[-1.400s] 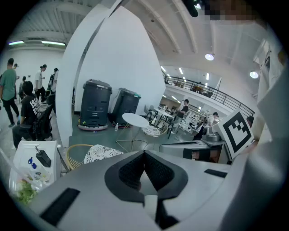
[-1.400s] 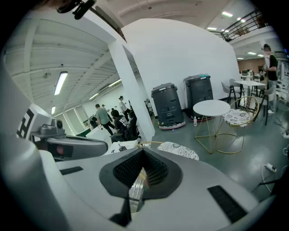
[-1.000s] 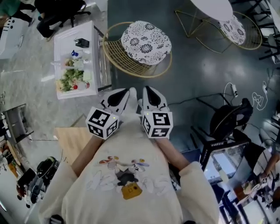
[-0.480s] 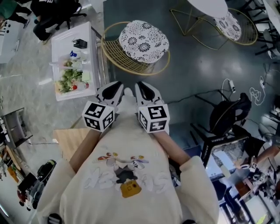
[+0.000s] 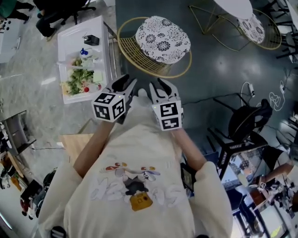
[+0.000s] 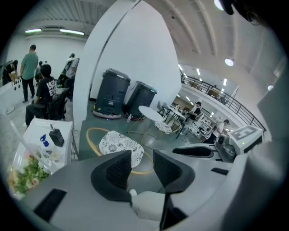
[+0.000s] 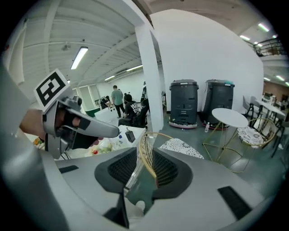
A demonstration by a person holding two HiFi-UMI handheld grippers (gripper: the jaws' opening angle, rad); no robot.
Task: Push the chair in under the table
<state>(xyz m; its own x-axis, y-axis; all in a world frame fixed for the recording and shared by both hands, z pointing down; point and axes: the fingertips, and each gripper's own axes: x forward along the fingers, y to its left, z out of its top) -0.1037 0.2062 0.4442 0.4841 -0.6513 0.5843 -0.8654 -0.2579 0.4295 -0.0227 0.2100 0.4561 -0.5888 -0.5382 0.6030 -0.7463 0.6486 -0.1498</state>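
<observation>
The chair has a gold wire frame [image 5: 153, 70] and a white floral cushion [image 5: 163, 39]. It stands on the dark floor beside the white table [image 5: 70, 39], which carries a salad and small bottles. My left gripper [image 5: 125, 86] hangs just short of the chair's near rim, by the table's corner, its jaws opening with nothing between them [image 6: 142, 164]. The cushion [image 6: 118, 144] shows beyond. My right gripper [image 5: 160, 87] is at the near rim, jaws opening too [image 7: 144, 169]. The gold rim [image 7: 145, 151] stands in the gap between its pads, which do not press on it.
A second round white table [image 5: 230, 7] and a matching chair [image 5: 253, 28] stand at the far right. A black stand [image 5: 247, 123] with cables is on the right. A wooden board [image 5: 77, 148] lies near my left elbow. Two dark bins [image 6: 110, 92] and some people are further off.
Both grippers have moved forward and down toward the chair's near rim. Their jaws were shut before and now stand apart.
</observation>
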